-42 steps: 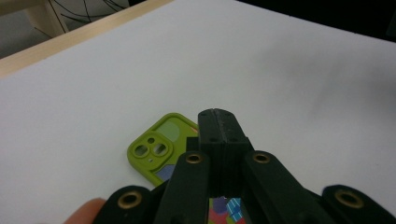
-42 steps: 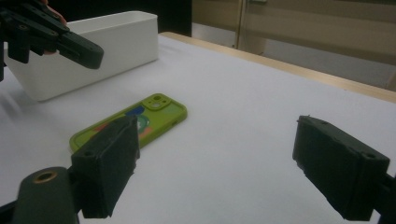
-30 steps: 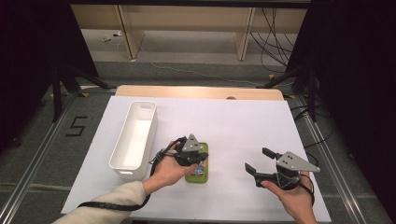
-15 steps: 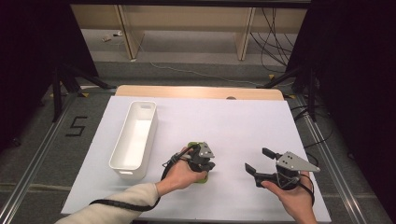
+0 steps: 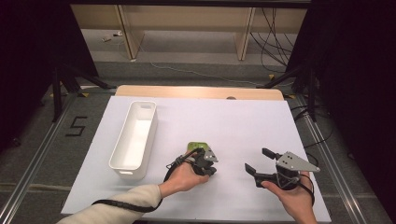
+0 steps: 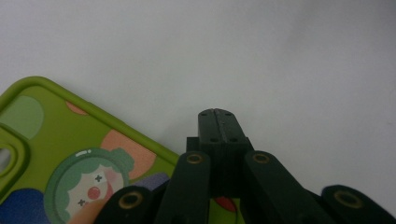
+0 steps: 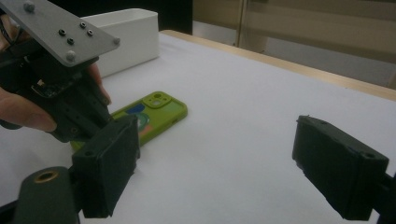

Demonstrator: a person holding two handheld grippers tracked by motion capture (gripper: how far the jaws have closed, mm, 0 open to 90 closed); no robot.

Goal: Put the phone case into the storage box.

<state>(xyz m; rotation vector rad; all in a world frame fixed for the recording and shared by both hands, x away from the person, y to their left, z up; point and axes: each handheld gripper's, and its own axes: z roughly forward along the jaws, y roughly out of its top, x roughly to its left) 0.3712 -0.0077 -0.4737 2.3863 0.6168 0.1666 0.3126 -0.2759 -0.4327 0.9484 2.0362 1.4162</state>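
Observation:
A green phone case [image 5: 197,146] with a cartoon clown print lies flat on the white table [image 5: 233,121]. In the high view its far end shows beyond my left hand. My left gripper [image 6: 218,116] is shut with nothing between its jaws. It points down at the phone case [image 6: 70,154], with its tips over bare table just past the case's long edge. My right gripper [image 5: 259,161] is held open to the right, well apart from the case, and grips nothing. In the right gripper view its wide-apart jaws [image 7: 224,163] frame the case [image 7: 154,112] and the left hand.
A long white bin [image 5: 126,170] stands on the table to the left of the phone case, seen also as a white box [image 7: 126,37] in the right gripper view. A wooden strip [image 5: 201,92] runs along the table's far edge. Dark stands flank the table.
My left hand has moved down and toward the near right, so the gripper now covers the phone case's near part and the far end shows. The right gripper has stayed still.

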